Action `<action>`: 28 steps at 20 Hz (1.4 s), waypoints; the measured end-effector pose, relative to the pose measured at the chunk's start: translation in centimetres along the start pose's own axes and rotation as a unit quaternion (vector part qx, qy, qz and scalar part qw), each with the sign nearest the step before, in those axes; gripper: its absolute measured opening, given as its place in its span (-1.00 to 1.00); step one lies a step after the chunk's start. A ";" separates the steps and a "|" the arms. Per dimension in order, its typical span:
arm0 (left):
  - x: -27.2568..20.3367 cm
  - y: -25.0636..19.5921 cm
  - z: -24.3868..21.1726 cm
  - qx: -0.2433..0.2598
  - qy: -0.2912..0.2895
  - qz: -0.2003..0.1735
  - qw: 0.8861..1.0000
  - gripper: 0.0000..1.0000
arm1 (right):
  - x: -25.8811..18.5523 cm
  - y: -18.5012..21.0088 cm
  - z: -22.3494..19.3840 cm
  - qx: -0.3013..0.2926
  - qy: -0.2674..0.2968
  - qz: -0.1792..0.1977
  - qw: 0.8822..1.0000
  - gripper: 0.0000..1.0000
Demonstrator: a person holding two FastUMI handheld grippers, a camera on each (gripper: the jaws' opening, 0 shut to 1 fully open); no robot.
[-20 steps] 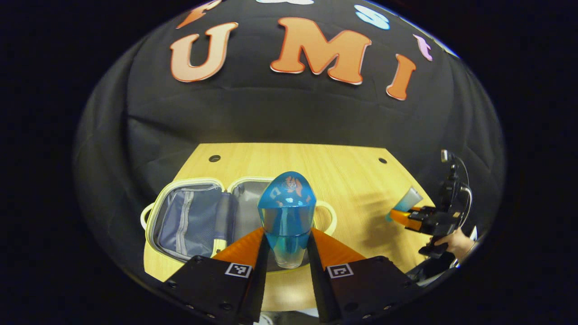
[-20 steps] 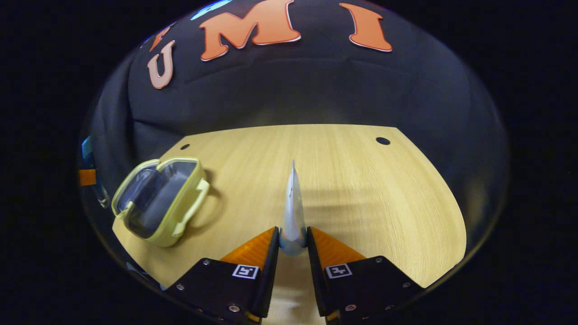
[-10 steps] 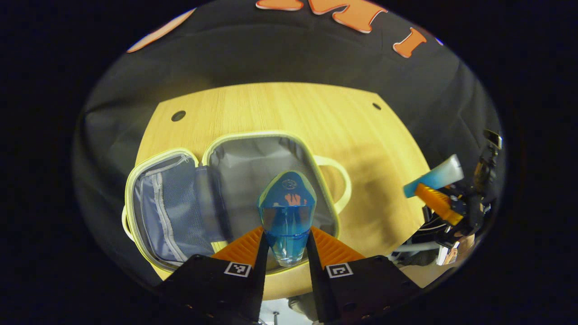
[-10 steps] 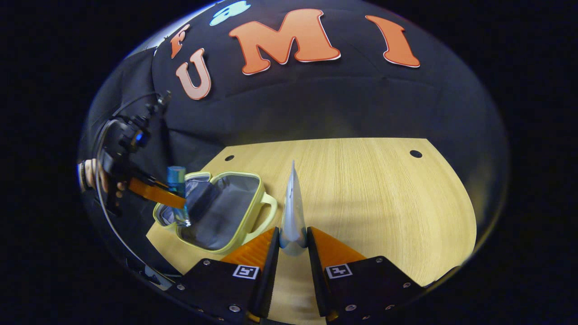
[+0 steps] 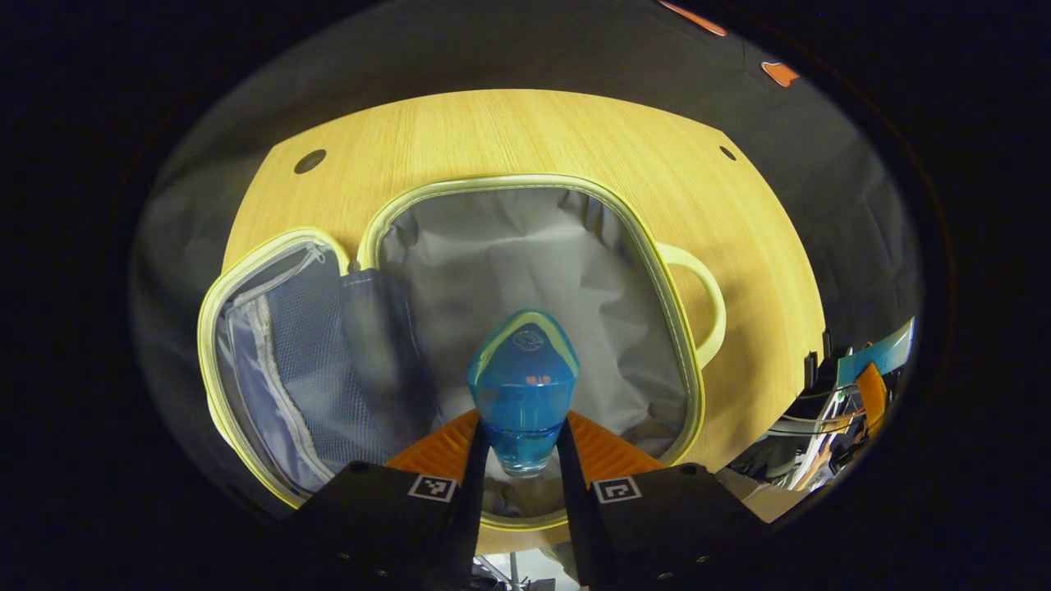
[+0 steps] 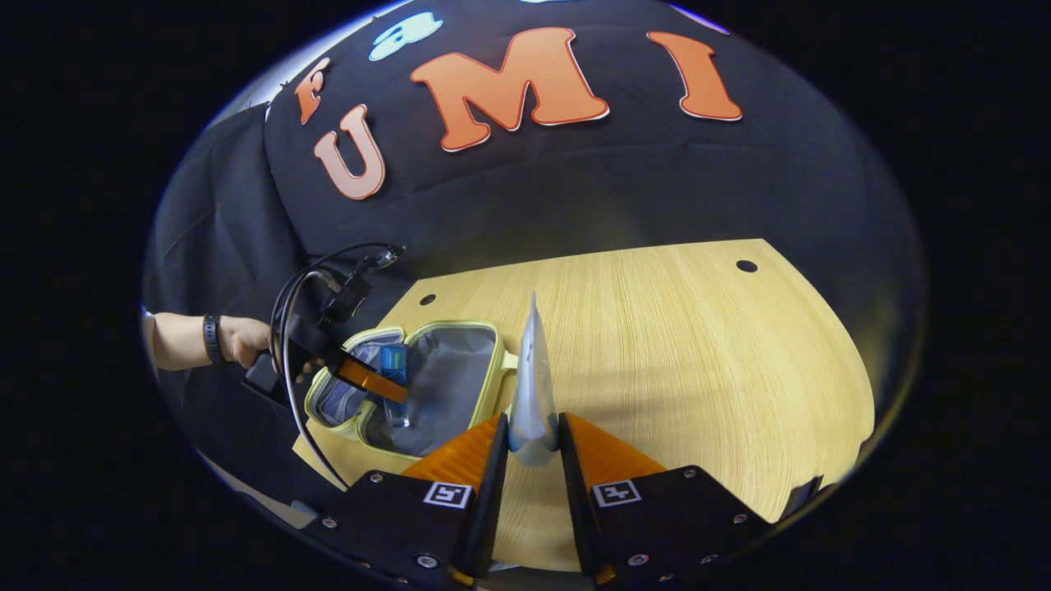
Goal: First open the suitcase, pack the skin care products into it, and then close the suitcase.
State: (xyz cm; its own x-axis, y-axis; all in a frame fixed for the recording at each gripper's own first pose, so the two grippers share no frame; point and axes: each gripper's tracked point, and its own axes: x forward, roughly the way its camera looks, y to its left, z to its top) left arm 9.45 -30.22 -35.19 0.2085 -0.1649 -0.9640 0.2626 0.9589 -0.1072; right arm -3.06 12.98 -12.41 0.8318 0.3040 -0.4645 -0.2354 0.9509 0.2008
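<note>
The suitcase (image 5: 525, 271) lies open and flat on the tabletop (image 5: 525, 131), both halves up. The mesh-pocket half sits at 9 o'clock in the left gripper view; the half lined in grey cloth takes the centre, with a loop handle (image 5: 698, 304) at 3 o'clock.

The left gripper (image 5: 519, 460) has its jaws closed on the lower body of a blue bottle (image 5: 522, 386), holding it above the grey-lined half. The right gripper view shows this bottle upright over the same compartment.

The right gripper (image 6: 532, 447) has its jaws closed on a pale tube (image 6: 532, 386) near its wider lower end, with the flat sealed end pointing up. It hangs above bare tabletop just beside the case, at 3 o'clock of it.

Handling, by judgement: the bottle looks rigid, smooth and part full, so likely slippery and bottom-heavy; the low body hold suits it. The tube looks soft and light; a hard squeeze could dent it.

Clearances: the case has a raised pale rim all round. The grey lining is loose and creased and holds nothing yet, so room appears ample. The tube must clear the rim and handle.
</note>
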 end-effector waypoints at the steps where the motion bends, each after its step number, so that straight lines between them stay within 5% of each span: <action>1: 0.5 0.0 -0.3 -0.001 0.003 0.000 1.000 -0.09 | -0.2 0.3 0.0 -0.001 -0.002 0.001 1.000 -0.20; 5: 1.2 -0.2 -0.4 -0.015 -0.010 -0.007 1.000 -0.06 | 0.0 1.2 0.1 -0.011 0.007 0.004 1.000 -0.20; 9: -0.6 -1.2 0.7 0.000 -0.048 -0.018 0.999 0.94 | 0.5 2.4 0.4 -0.019 0.014 0.016 1.000 -0.21; 14: -5.6 -2.4 1.9 -0.006 -0.147 -0.028 0.989 0.95 | 2.1 5.3 1.2 -0.041 0.033 0.042 0.998 -0.22; 17: -11.2 -1.5 3.5 -0.035 -0.254 -0.032 0.966 0.94 | 3.9 7.9 2.1 -0.061 0.062 0.063 0.994 -0.22; 23: -21.1 5.0 3.4 -0.112 -0.423 0.020 0.899 0.94 | 8.2 14.0 1.7 -0.075 0.154 0.107 0.979 -0.21; 28: -27.0 8.1 1.7 -0.140 -0.456 0.070 0.876 0.94 | 12.3 15.4 -1.8 -0.053 0.266 0.098 0.957 -0.21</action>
State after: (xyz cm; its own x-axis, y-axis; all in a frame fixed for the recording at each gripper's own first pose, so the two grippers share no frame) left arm 7.54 -18.42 -9.57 0.9199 -0.0343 -0.3906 -0.0403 0.9826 -0.1811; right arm 2.70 31.44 -16.57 0.3989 0.4367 -0.8063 -0.4332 0.8648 0.2540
